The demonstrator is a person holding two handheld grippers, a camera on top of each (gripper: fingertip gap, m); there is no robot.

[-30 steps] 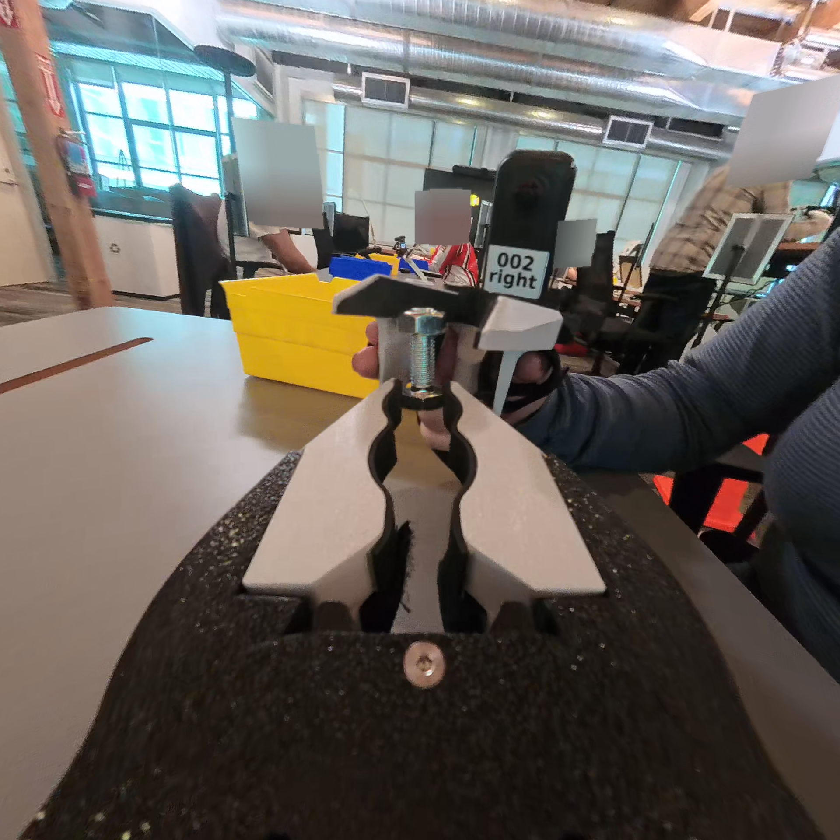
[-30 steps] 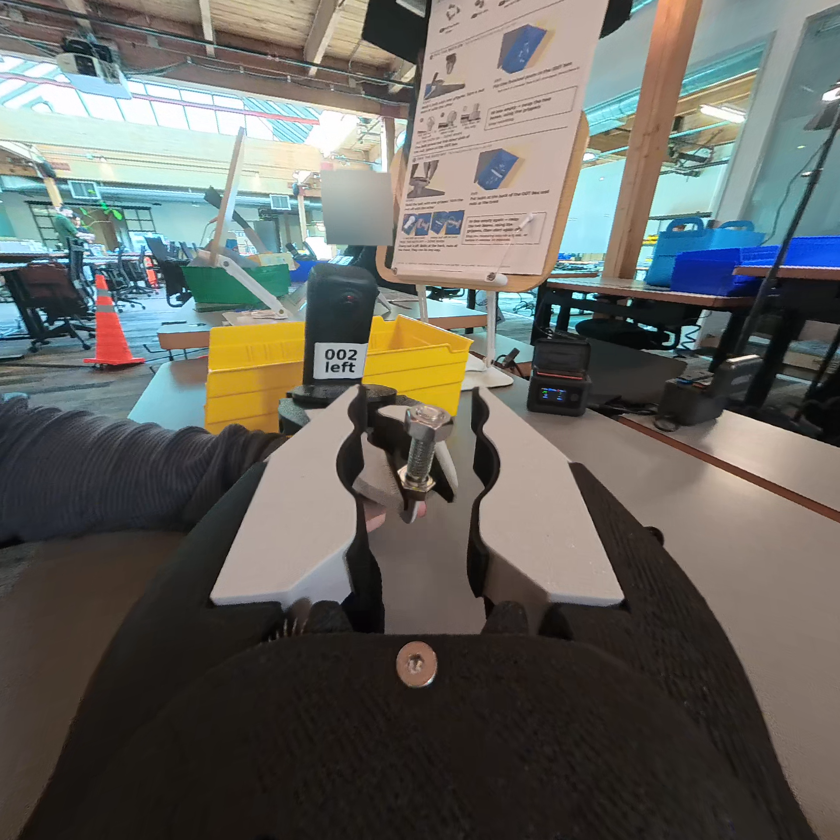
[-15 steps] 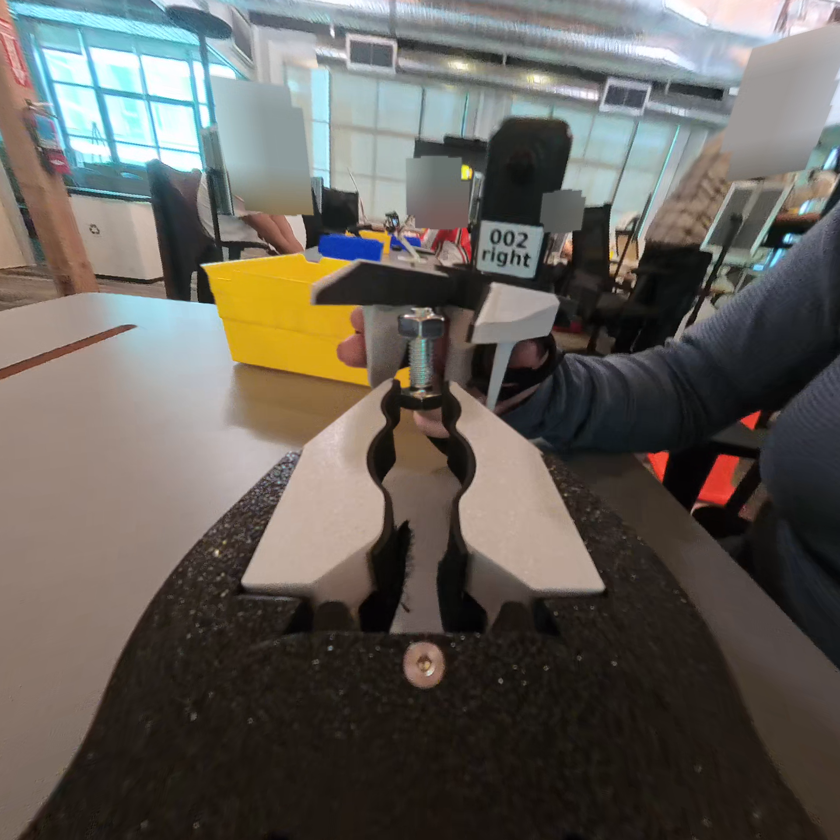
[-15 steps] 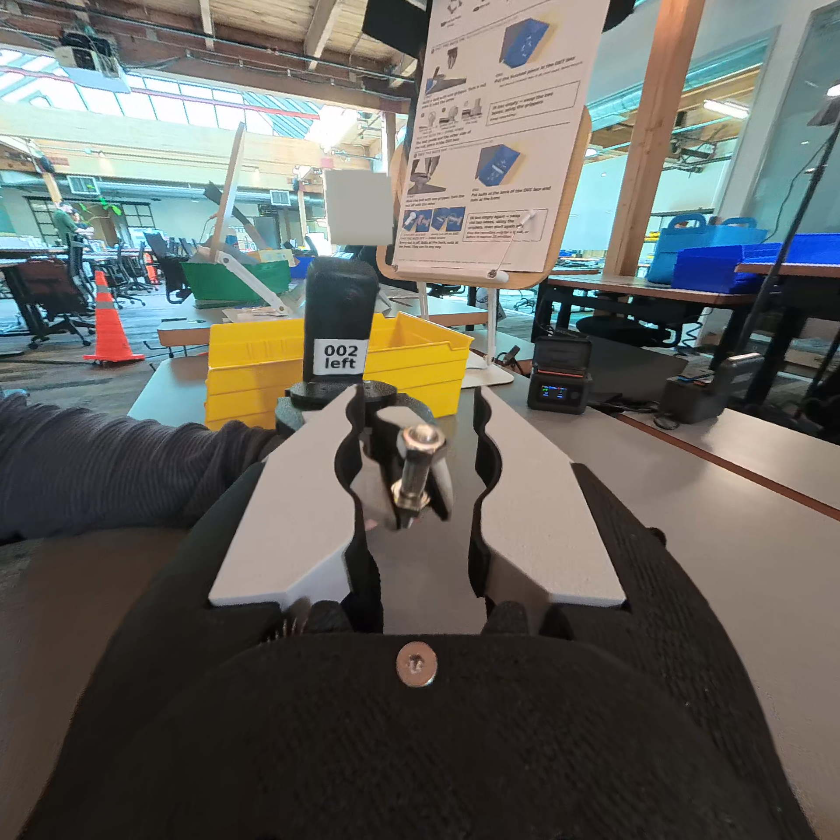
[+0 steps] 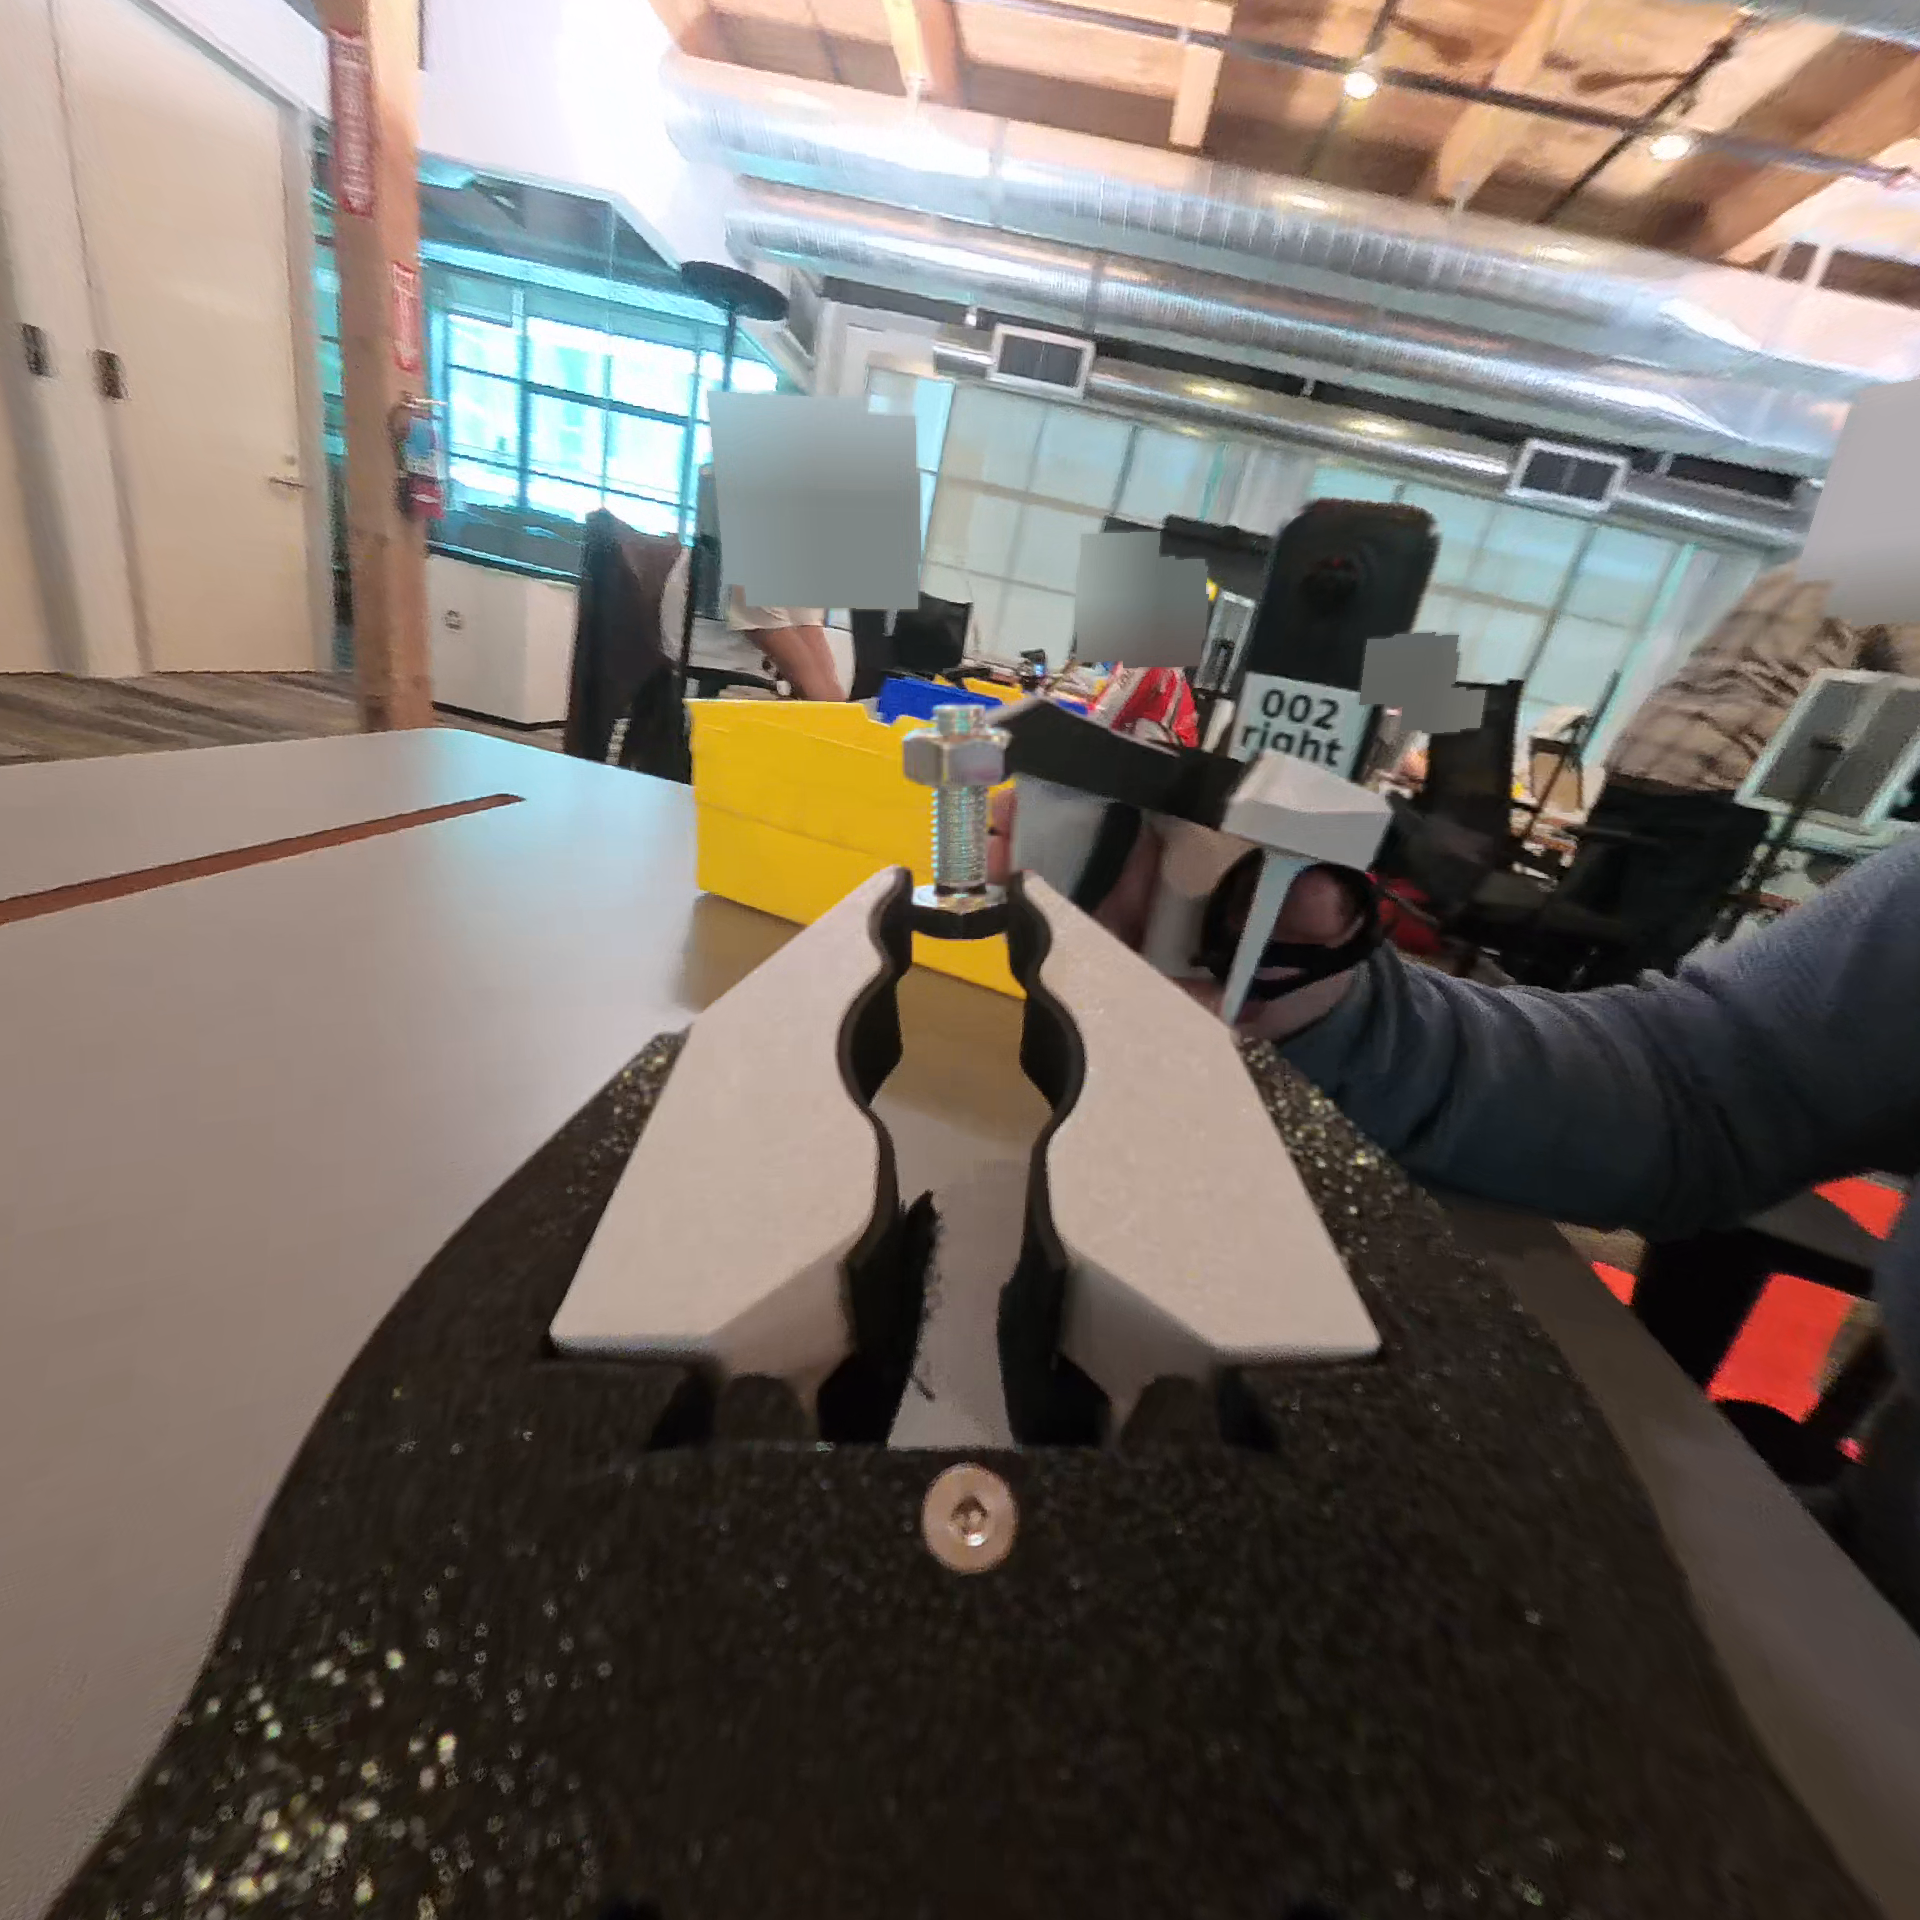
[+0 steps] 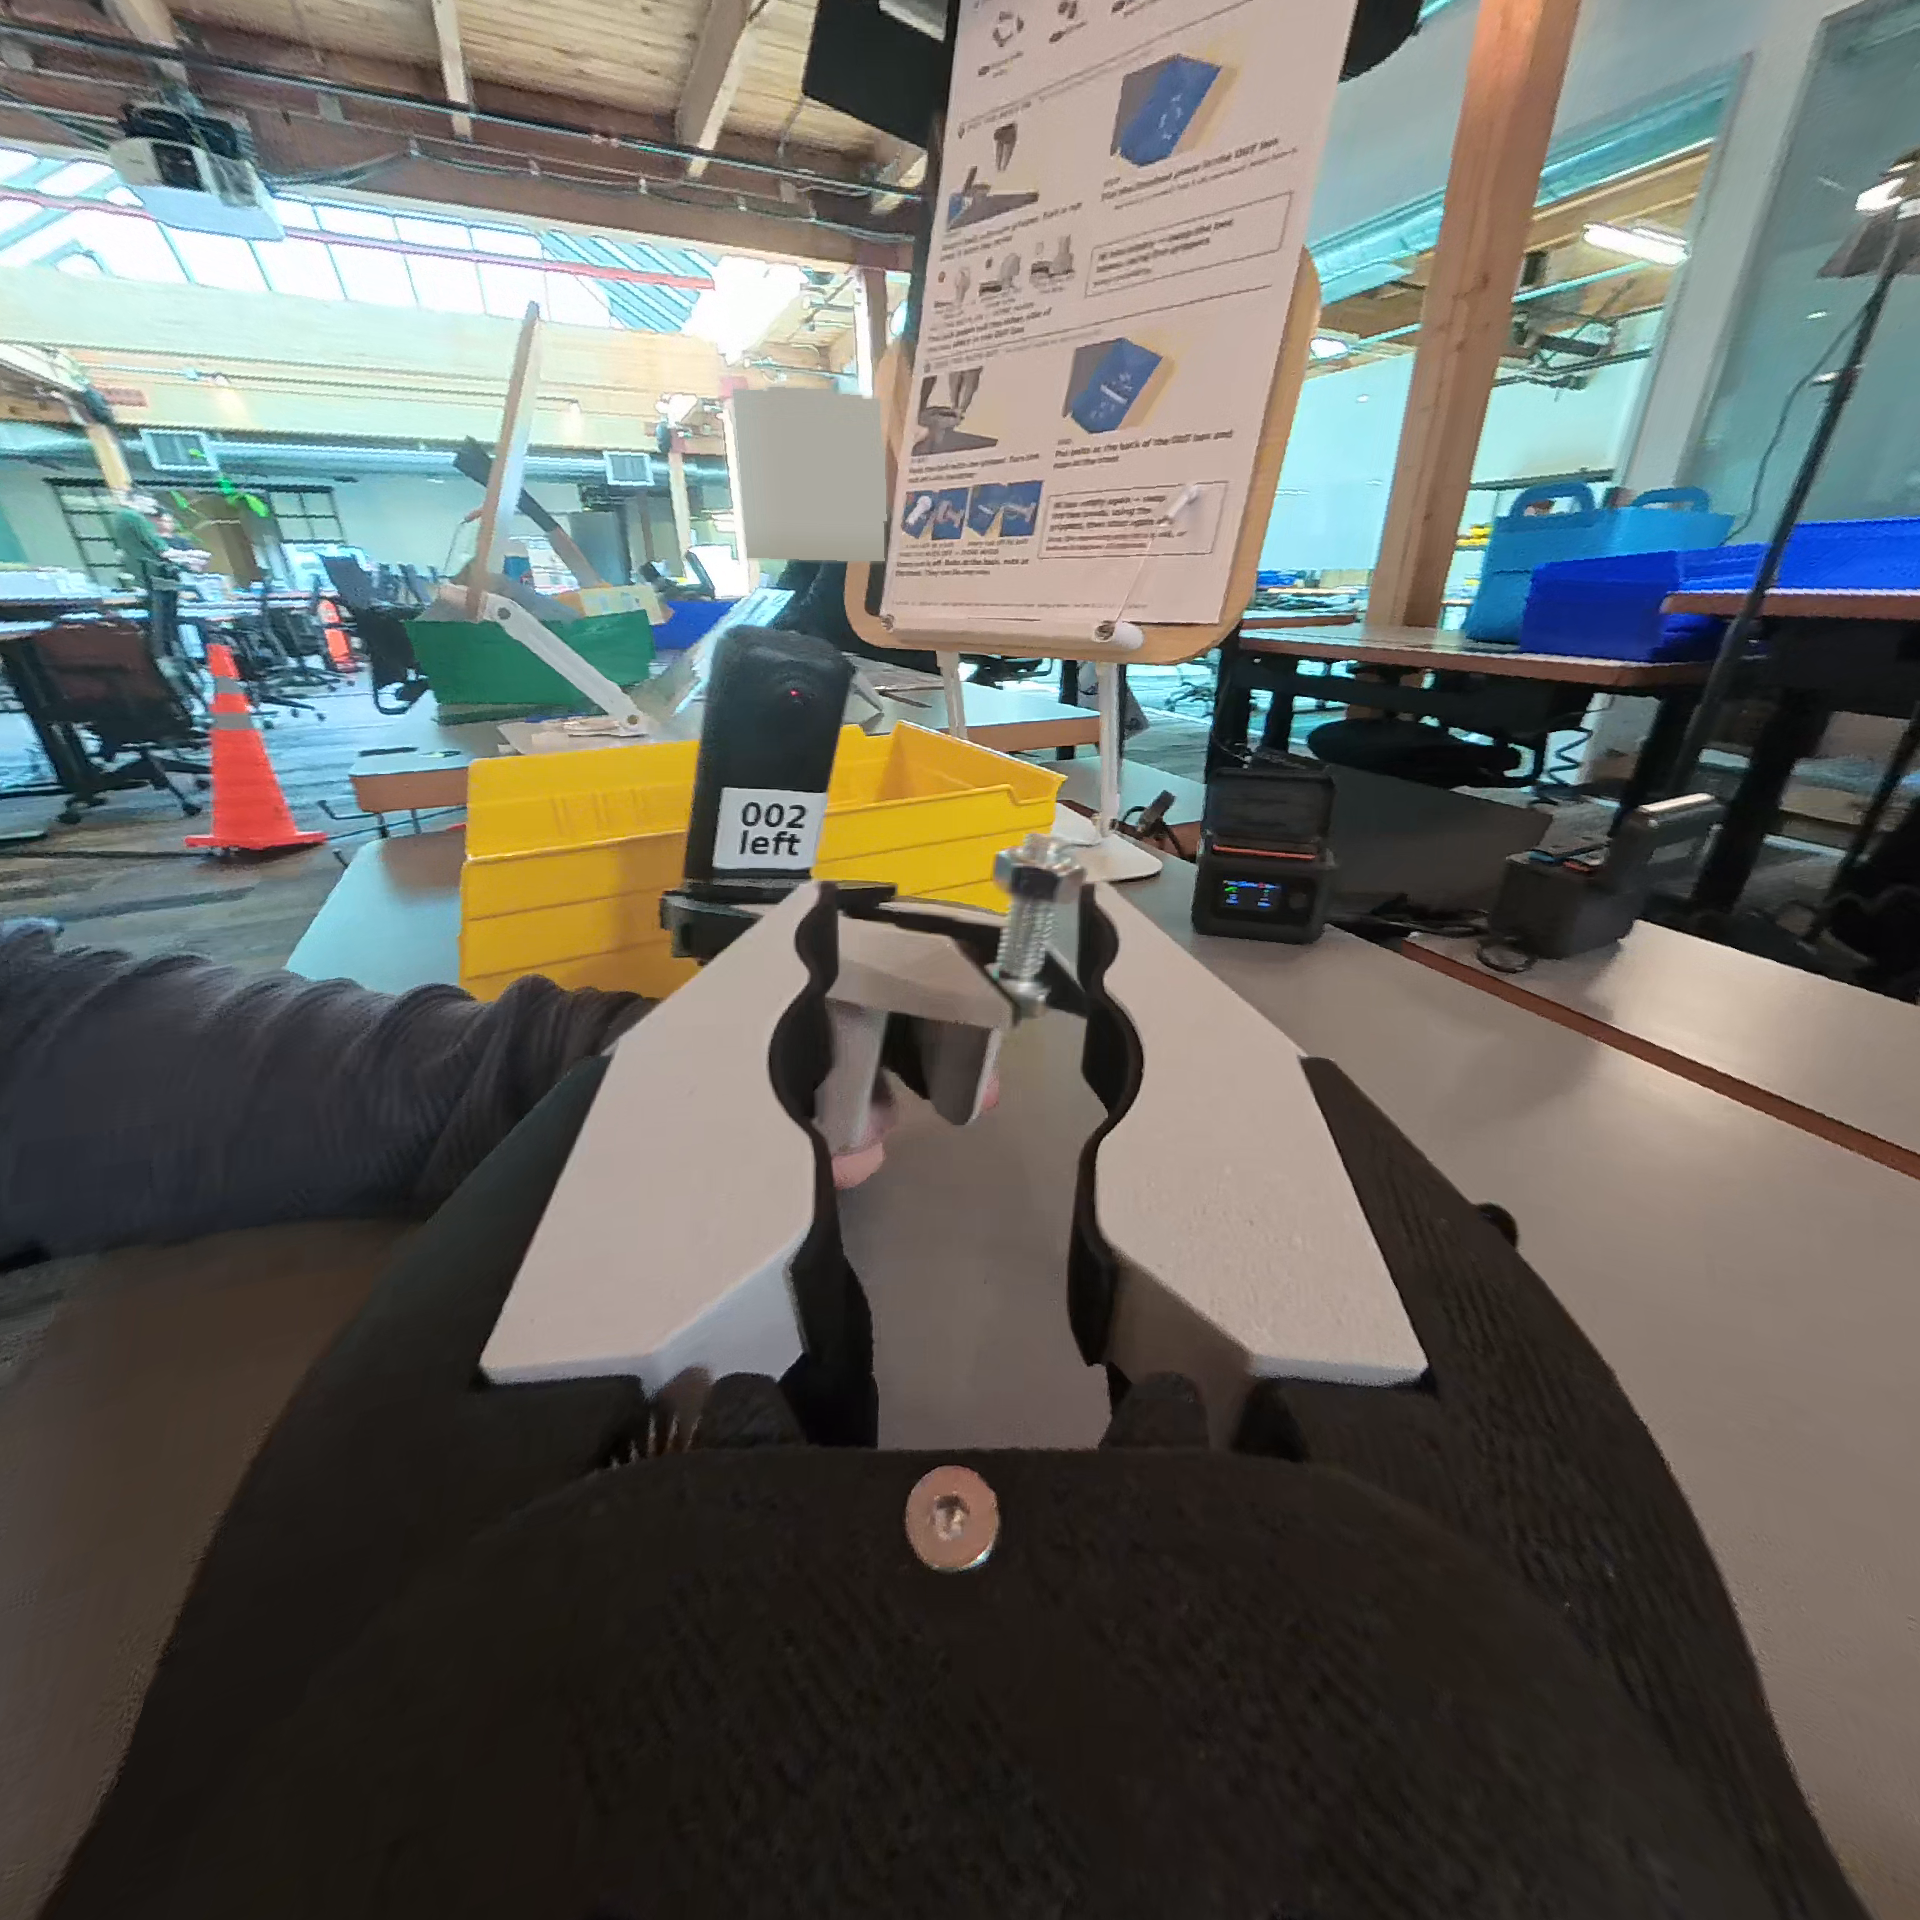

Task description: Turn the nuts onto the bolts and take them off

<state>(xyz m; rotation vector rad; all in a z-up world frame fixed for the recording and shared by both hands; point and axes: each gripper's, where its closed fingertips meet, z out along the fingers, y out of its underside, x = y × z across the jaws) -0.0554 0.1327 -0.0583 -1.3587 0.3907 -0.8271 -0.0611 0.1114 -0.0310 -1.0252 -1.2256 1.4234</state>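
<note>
My left gripper (image 5: 956,914) was narrowed onto the lower end of the bolt (image 5: 958,842), holding it upright in the notch at the fingertips. My right gripper (image 6: 951,914) stood wide and held nothing.

A second earlier the bolt had sat in the middle of the gap between my right gripper's fingers, with those fingers level with its top end. By this moment the right gripper had slid off to one side. In the left wrist view it was beside the bolt and a little behind it. In the right wrist view the bolt stood just off the tip of the right-hand finger, and I could not tell whether the two touched. I took this as a release between turns: I had let go of the nut (image 5: 956,756) to reset my wrist, so the right gripper would have to come back over the bolt's top and close again before the nut could be turned further.

The bolt was bright, silvery steel with clean thread showing along most of its shaft. The nut sat high on the bolt with the shaft's tip just poking through, so only a few threads seemed engaged. The yellow bin (image 5: 790,810) stood behind the bolt and the grey table (image 5: 312,1039) lay below it.
</note>
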